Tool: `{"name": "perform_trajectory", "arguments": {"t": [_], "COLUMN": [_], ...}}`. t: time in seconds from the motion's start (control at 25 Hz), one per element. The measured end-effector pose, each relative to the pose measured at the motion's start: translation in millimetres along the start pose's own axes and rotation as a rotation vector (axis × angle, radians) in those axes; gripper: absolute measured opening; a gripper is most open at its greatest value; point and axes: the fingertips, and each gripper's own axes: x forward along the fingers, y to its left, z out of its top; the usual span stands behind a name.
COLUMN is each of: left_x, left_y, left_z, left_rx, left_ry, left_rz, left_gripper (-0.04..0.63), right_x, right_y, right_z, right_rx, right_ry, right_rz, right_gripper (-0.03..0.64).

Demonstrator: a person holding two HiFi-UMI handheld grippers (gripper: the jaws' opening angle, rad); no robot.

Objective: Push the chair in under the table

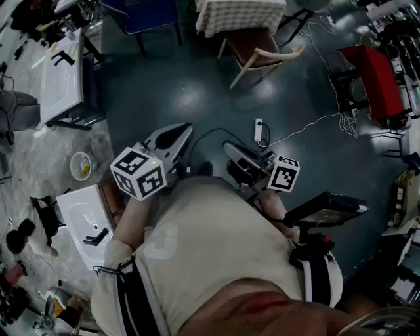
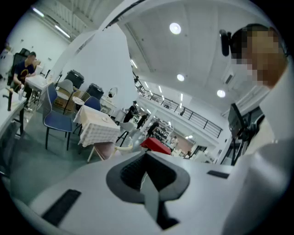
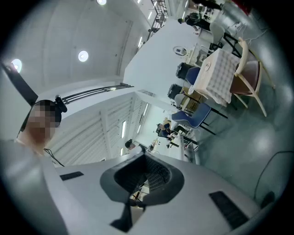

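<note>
A wooden chair (image 1: 261,55) with a brownish seat stands pulled out from a table with a checked cloth (image 1: 240,14), far ahead across the dark floor. The left gripper view shows that chair (image 2: 110,148) and table (image 2: 98,126) in the distance; in the right gripper view the chair (image 3: 248,74) and table (image 3: 216,76) lie tilted at the upper right. My left gripper (image 1: 180,132) and right gripper (image 1: 230,149) are held close to my chest, both shut with nothing between the jaws. Neither one is near the chair.
A blue chair (image 1: 148,16) stands left of the table. On the floor between me and the chair lies a power strip (image 1: 259,130) with a white cable. A red cart (image 1: 378,80) is at the right, white tables (image 1: 62,72) at the left, a dark stand (image 1: 326,209) by my right side.
</note>
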Motion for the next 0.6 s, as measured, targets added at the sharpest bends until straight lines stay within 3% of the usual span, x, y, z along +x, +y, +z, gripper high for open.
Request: {"name": "perform_trajectory", "arguments": {"t": [0.12, 0.2, 0.36, 0.6], "left_x": [-21, -30, -30, -18], "left_y": [0, -10, -45, -48], "left_z": [7, 7, 15, 26], "left_rx": [-0.119, -0.146, -0.079, -0.022], "left_ry": [-0.087, -0.100, -0.111, -0.082], "left_rz": [-0.037, -0.079, -0.205, -0.199], "left_gripper": [0.006, 0.006, 0.006, 0.006], "right_x": [9, 9, -3, -6], "right_y": [1, 5, 13, 18], "right_z": [-16, -23, -19, -8], "right_rx": [0.048, 0.087, 0.092, 0.069], "right_ry": [0.022, 0.028, 0.001, -0.053], "right_rz": [0.006, 0.012, 0.013, -0.003], "right_gripper": [0.009, 0.009, 0.009, 0.009]}}
